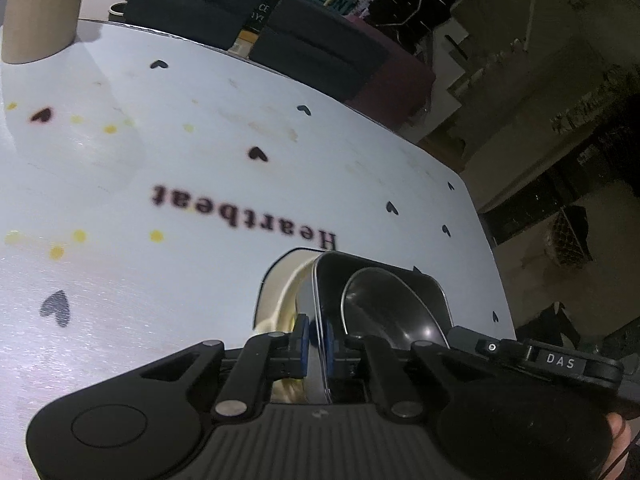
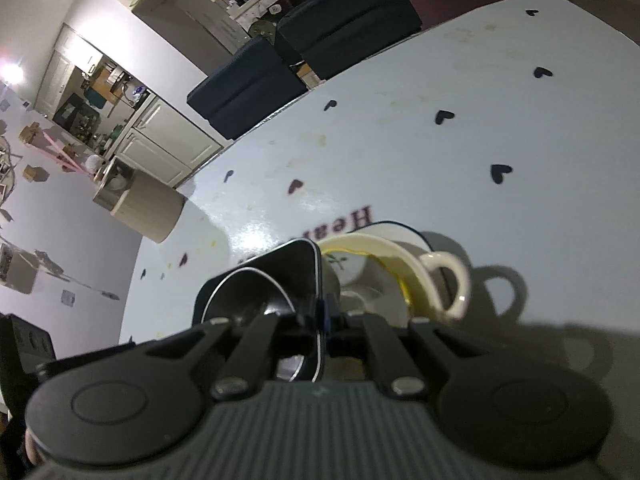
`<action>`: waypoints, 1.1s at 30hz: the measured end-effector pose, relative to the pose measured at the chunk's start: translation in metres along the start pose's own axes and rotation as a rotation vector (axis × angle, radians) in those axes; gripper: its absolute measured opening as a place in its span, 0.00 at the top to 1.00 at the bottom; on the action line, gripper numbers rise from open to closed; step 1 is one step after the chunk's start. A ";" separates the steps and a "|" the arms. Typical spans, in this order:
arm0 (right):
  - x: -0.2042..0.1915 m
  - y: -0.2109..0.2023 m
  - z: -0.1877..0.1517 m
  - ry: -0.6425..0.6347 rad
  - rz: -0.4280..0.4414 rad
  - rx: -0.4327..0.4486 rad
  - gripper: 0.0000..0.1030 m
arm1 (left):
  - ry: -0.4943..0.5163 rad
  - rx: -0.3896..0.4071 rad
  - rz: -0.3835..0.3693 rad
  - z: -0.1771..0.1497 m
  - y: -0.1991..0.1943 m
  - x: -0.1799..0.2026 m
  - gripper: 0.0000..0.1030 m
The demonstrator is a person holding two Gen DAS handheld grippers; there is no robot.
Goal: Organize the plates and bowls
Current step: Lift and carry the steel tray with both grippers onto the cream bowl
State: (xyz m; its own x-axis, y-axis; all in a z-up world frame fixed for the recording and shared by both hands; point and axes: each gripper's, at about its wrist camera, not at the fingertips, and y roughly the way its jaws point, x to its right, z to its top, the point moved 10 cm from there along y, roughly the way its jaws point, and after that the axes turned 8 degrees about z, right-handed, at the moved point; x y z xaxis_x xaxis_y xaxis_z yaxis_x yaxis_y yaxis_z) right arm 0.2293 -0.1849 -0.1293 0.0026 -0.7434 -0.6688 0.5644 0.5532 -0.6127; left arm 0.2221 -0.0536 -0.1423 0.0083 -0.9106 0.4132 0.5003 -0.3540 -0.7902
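A black square plate [image 1: 404, 280] with a black bowl [image 1: 384, 308] on it is held on edge above the white table. My left gripper [image 1: 315, 340] is shut on the plate's rim, blue pads on both sides. My right gripper [image 2: 320, 316] is shut on the rim of the same black plate [image 2: 280, 264] from the other side, with the bowl [image 2: 248, 296] seen inside it. Behind the plate lies a cream plate [image 1: 280, 280] with a cream cup [image 2: 404, 264] whose handle [image 2: 452, 280] points right.
The white table [image 1: 160, 160] bears black hearts and the word "Heartbeat". A beige cylinder container [image 2: 140, 204] stands near the table's edge, also in the left wrist view [image 1: 40, 12]. Dark chairs [image 1: 320, 48] stand along the far edge.
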 end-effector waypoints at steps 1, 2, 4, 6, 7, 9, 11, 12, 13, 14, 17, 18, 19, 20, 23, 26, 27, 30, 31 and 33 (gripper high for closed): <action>0.003 -0.001 0.000 0.002 -0.005 0.000 0.95 | 0.007 -0.002 0.002 -0.001 0.002 0.002 0.92; 0.006 -0.002 -0.001 0.006 -0.011 0.000 0.95 | 0.014 -0.004 0.004 -0.002 0.004 0.004 0.92; 0.010 -0.004 -0.001 0.009 -0.023 0.002 0.95 | 0.026 -0.010 0.010 -0.002 0.008 0.007 0.92; 0.016 -0.009 -0.002 0.012 -0.032 0.002 0.95 | 0.034 -0.016 0.019 -0.004 0.013 0.008 0.93; 0.017 -0.009 -0.002 0.013 -0.034 0.002 0.95 | 0.036 -0.017 0.021 -0.004 0.014 0.009 0.92; 0.018 -0.010 -0.001 0.011 -0.039 0.005 0.95 | 0.039 -0.018 0.025 -0.005 0.017 0.010 0.93; 0.019 -0.011 0.000 0.015 -0.039 0.006 0.95 | 0.043 -0.019 0.026 -0.005 0.020 0.010 0.93; 0.020 -0.012 0.001 0.018 -0.040 0.005 0.95 | 0.043 -0.020 0.027 -0.005 0.022 0.010 0.93; 0.021 -0.011 0.000 0.019 -0.043 0.002 0.95 | 0.044 -0.021 0.028 -0.006 0.022 0.010 0.93; 0.022 -0.011 0.000 0.020 -0.045 0.001 0.95 | 0.048 -0.022 0.031 -0.006 0.024 0.010 0.93; 0.026 -0.012 0.000 0.020 -0.051 -0.005 0.95 | 0.054 -0.025 0.030 -0.007 0.026 0.012 0.93; 0.027 -0.012 0.000 0.023 -0.055 -0.007 0.95 | 0.057 -0.027 0.029 -0.008 0.026 0.013 0.93; 0.026 -0.014 -0.001 0.025 -0.059 -0.010 0.95 | 0.060 -0.028 0.029 -0.008 0.026 0.013 0.93; 0.027 -0.012 -0.001 0.028 -0.066 -0.015 0.95 | 0.063 -0.026 0.031 -0.008 0.027 0.014 0.93; 0.028 -0.012 -0.002 0.031 -0.067 -0.021 0.95 | 0.064 -0.027 0.032 -0.008 0.028 0.013 0.93; 0.028 -0.013 -0.003 0.026 -0.067 -0.022 0.95 | 0.070 -0.024 0.036 -0.008 0.029 0.014 0.93; 0.028 -0.012 -0.003 0.027 -0.067 -0.022 0.95 | 0.073 -0.020 0.038 -0.008 0.029 0.014 0.93; 0.030 -0.011 -0.004 0.031 -0.069 -0.027 0.95 | 0.072 -0.018 0.036 -0.006 0.029 0.013 0.93; 0.030 -0.011 -0.004 0.030 -0.070 -0.029 0.95 | 0.074 -0.019 0.035 -0.006 0.029 0.013 0.93; 0.030 -0.011 -0.003 0.027 -0.071 -0.032 0.95 | 0.082 -0.017 0.035 -0.006 0.028 0.014 0.93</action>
State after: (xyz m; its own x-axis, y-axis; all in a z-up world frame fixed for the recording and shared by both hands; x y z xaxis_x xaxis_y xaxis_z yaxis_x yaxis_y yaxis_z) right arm 0.2202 -0.2123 -0.1438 -0.0587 -0.7712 -0.6339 0.5357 0.5115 -0.6719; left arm 0.2307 -0.0776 -0.1616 -0.0459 -0.9365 0.3475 0.4864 -0.3249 -0.8111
